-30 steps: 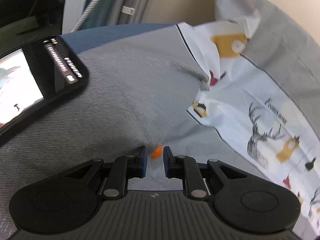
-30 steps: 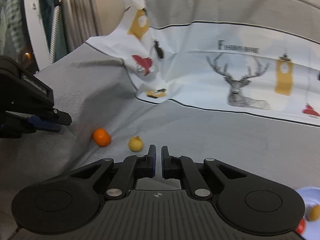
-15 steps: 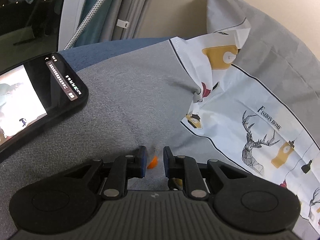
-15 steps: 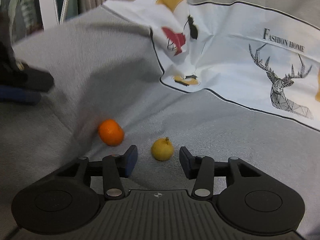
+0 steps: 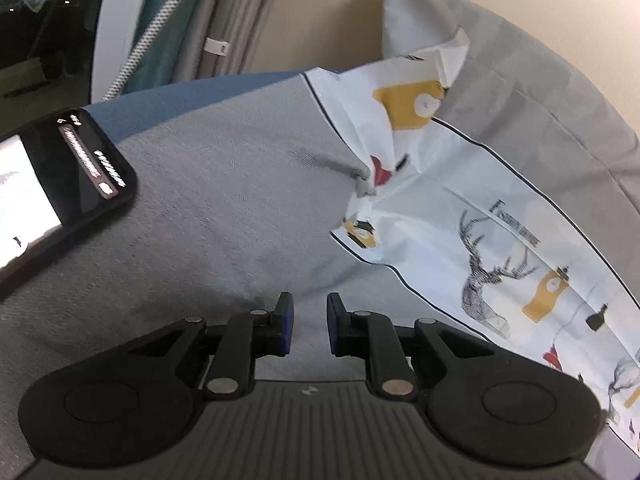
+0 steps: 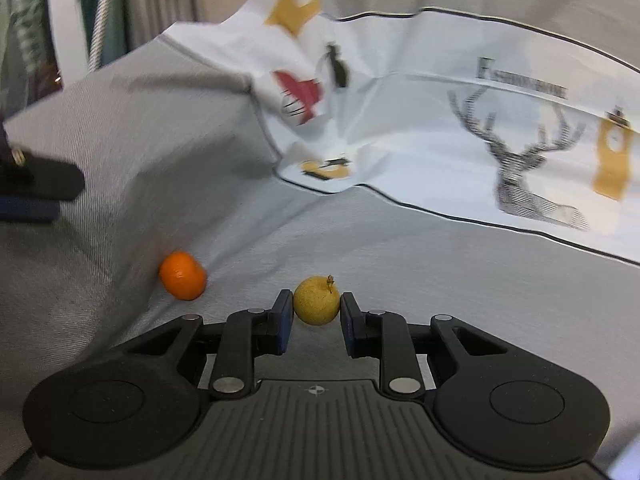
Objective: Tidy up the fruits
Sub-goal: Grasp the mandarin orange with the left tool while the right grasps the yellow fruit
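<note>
Right wrist view: the right tongs [image 6: 315, 316] stand apart with the yellow fruit [image 6: 316, 300] now lodged between their blue pads; half a second earlier the fruit lay just ahead of the tips, and a full second earlier these tongs were nearly together. Whether the pads [image 6: 285, 316] already press on the fruit cannot be told; a narrow gap seems to remain on the left side. The fruit rests on the grey fabric surface [image 6: 400, 264], its short brown stem pointing up. The orange fruit [image 6: 183, 275] lies on the same fabric, to the left of the yellow one and apart from it, near a fold in the cloth. Behind both, a white printed cloth [image 6: 400, 120] bearing a deer figure and yellow clocks is draped up and to the right. At the far left edge the left tongs [image 6: 28, 196] appear dark and blurred, held above the fabric and well apart from the orange fruit. Left wrist view: the left tongs [image 5: 310, 330] are parted by a modest gap with nothing between them; the sliver of orange seen between the tips in the earlier frames is no longer visible, and only grey fabric shows there. A phone [image 5: 52, 192] with a lit screen sits at the left edge.
</note>
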A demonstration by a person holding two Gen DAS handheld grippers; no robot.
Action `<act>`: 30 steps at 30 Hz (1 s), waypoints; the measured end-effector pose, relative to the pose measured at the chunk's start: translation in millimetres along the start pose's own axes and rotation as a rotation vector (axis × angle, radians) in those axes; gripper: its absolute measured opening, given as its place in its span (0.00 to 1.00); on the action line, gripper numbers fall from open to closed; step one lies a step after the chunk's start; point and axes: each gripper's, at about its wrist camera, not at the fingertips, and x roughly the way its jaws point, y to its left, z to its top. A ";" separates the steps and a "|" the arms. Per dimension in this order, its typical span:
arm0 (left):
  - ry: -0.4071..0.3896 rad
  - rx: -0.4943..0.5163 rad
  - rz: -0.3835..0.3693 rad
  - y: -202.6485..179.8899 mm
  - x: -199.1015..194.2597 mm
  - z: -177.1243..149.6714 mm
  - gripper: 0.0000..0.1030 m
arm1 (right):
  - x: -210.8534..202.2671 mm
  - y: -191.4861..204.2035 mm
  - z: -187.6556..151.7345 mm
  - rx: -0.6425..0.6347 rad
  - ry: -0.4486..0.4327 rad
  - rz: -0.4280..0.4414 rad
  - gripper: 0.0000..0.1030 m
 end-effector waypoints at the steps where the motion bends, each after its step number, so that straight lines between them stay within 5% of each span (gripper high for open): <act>1: 0.002 0.006 -0.002 -2.0 -0.3 -1.1 0.18 | -10.0 -6.1 0.1 0.012 0.000 -0.009 0.26; 9: -0.004 0.047 0.017 -19.2 4.1 -8.8 0.18 | -86.2 -36.3 -14.0 0.094 -0.019 -0.059 0.26; 17: 0.014 0.064 0.143 -43.5 33.0 -25.4 0.21 | -163.8 -62.9 -32.5 0.172 -0.120 -0.122 0.26; 30: 0.026 -0.029 0.342 -39.6 91.8 -32.8 0.37 | -158.8 -84.4 -36.6 0.204 -0.106 -0.119 0.26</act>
